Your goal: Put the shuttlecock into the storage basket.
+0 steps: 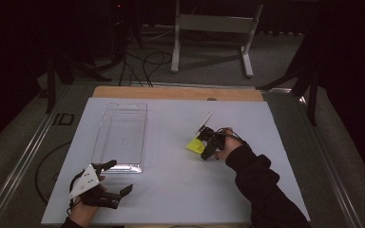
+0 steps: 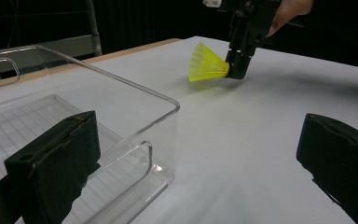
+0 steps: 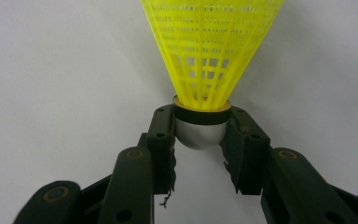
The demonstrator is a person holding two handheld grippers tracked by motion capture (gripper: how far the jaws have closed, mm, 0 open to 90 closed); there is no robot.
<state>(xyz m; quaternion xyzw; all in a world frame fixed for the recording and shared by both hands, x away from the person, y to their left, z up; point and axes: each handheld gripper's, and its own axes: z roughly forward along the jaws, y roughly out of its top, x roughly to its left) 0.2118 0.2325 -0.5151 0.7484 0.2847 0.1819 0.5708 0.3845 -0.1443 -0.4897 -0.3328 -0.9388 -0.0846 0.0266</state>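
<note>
Gripping a yellow shuttlecock (image 3: 209, 51) by its rounded base, the right gripper (image 3: 200, 135) has its two black fingers (image 3: 162, 140) closed against either side of the cork, just under the dark band where the mesh skirt begins. In the right gripper view the skirt flares away from the fingers toward the top of the frame, with the pale desk (image 3: 51, 70) surface behind it. In the left gripper view the same shuttlecock (image 2: 207, 63) lies roughly level, skirt pointing toward the clear tray and base pinched in the right gripper (image 2: 238, 65), which comes down on it from above; whether the skirt touches the desk or sits just over it cannot be told. From the high view the shuttlecock (image 1: 195, 144) is right of the desk's middle, well apart from the tray, with the right gripper (image 1: 208, 145) and the person's dark sleeve (image 1: 261, 185) reaching in from the lower right.

The left gripper (image 1: 119, 178) rests near the desk's (image 1: 180, 190) front left corner, its fingers (image 2: 56, 163) spread wide with nothing between them. It sits just beside the near end of the clear plastic tray (image 1: 121, 133), an oblong bin with a ribbed floor and a cut-out handle (image 2: 140, 158) in its near wall. The tray (image 2: 121, 88) holds nothing.
</note>
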